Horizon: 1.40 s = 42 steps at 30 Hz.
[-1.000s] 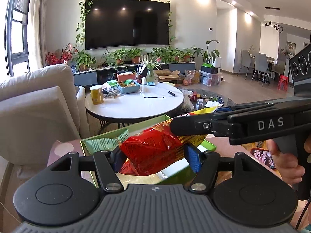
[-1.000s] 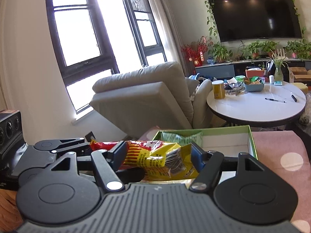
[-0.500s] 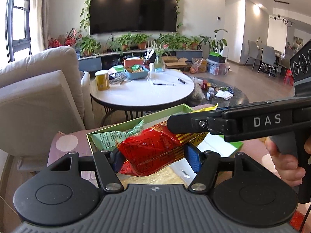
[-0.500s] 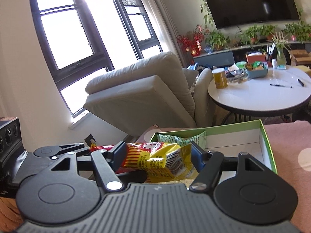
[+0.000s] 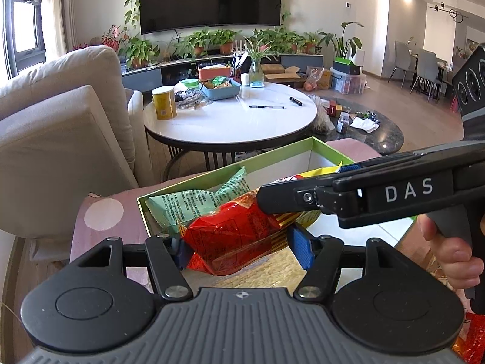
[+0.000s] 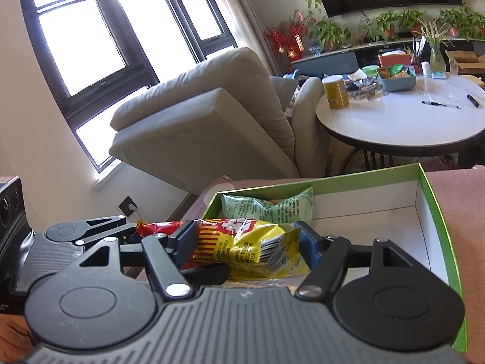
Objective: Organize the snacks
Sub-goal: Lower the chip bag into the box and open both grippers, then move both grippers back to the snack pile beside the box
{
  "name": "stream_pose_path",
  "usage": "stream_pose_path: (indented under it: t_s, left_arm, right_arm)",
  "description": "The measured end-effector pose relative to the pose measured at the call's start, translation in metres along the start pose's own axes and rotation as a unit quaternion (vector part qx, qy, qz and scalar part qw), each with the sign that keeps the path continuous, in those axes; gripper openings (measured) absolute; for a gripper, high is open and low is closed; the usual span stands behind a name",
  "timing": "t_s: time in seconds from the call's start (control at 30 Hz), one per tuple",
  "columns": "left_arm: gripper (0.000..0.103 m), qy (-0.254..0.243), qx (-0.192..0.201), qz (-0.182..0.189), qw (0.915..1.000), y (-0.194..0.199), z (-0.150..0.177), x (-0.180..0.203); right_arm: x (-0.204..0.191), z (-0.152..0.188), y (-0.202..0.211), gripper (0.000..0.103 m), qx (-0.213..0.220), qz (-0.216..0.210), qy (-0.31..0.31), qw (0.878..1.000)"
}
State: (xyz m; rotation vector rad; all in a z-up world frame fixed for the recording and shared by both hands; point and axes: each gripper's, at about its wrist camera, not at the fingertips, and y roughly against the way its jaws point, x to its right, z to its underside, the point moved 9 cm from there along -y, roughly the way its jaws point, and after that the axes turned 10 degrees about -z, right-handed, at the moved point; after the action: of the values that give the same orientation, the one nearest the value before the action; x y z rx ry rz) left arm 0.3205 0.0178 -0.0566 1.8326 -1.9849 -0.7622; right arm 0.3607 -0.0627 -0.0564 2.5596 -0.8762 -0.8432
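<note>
Both grippers hold one red and yellow snack bag (image 5: 233, 236) low over the near left part of a green-rimmed white box (image 5: 272, 154). My left gripper (image 5: 239, 245) is shut on its red end. My right gripper (image 6: 245, 242) is shut on its yellow end (image 6: 251, 242); its body crosses the left wrist view (image 5: 379, 194). A pale green snack bag (image 5: 197, 200) lies in the box's far left corner, also in the right wrist view (image 6: 266, 209). The box (image 6: 436, 203) rests on a pink dotted cloth (image 5: 103, 215).
A beige sofa (image 5: 60, 133) stands to the left. A round white table (image 5: 236, 118) behind the box carries a yellow can (image 5: 163, 103), a blue basket, pens and a vase. A red packet (image 5: 469, 339) shows at the lower right edge.
Both grippers have lowered with the snack bag toward the box. The box and the green bag look closer and larger. Both grips are unchanged.
</note>
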Motion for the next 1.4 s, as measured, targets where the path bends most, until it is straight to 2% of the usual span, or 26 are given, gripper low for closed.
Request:
stream_pose_path:
  t_s: [0.07,0.13,0.2,0.23,0.37,0.47,0.83,1.13,1.4]
  left_arm:
    - [0.064,0.004,0.001,-0.006,1.0,-0.004,0.001,-0.003]
    - [0.072,0.014,0.007,-0.042,0.999,-0.007,0.001,-0.013]
    - [0.072,0.021,0.014,-0.09,0.9956,-0.008,0.003,-0.026]
    - [0.072,0.024,0.014,-0.093,0.9953,-0.007,0.005,-0.03]
    - [0.073,0.054,0.006,-0.076,0.9956,0.001,0.011,-0.037]
    - [0.073,0.054,0.012,-0.084,0.9949,0.008,0.011,-0.038]
    - [0.079,0.056,0.037,-0.077,0.9948,0.05,0.013,-0.029]
    - [0.081,0.069,0.041,-0.047,0.9957,0.081,0.033,-0.01]
    - [0.081,0.073,0.023,-0.017,0.997,0.094,0.058,0.011]
  right_arm:
    - [0.002,0.0,-0.003,0.076,0.0,0.004,-0.001,1.0]
    - [0.005,0.0,-0.005,0.076,0.008,0.01,-0.004,1.0]
    - [0.011,0.001,-0.003,0.078,0.016,0.035,-0.009,0.999]
    - [0.013,0.001,-0.001,0.078,0.017,0.042,-0.009,0.999]
    - [0.01,0.002,0.009,0.078,0.014,0.039,-0.002,0.999]
    - [0.005,0.001,0.014,0.078,0.016,0.046,0.008,0.999]
    - [-0.013,0.007,0.047,0.078,0.017,0.048,0.023,0.998]
    - [-0.029,0.022,0.074,0.078,0.031,0.066,0.015,0.997]
    - [-0.048,0.044,0.086,0.078,0.024,0.07,0.022,0.997]
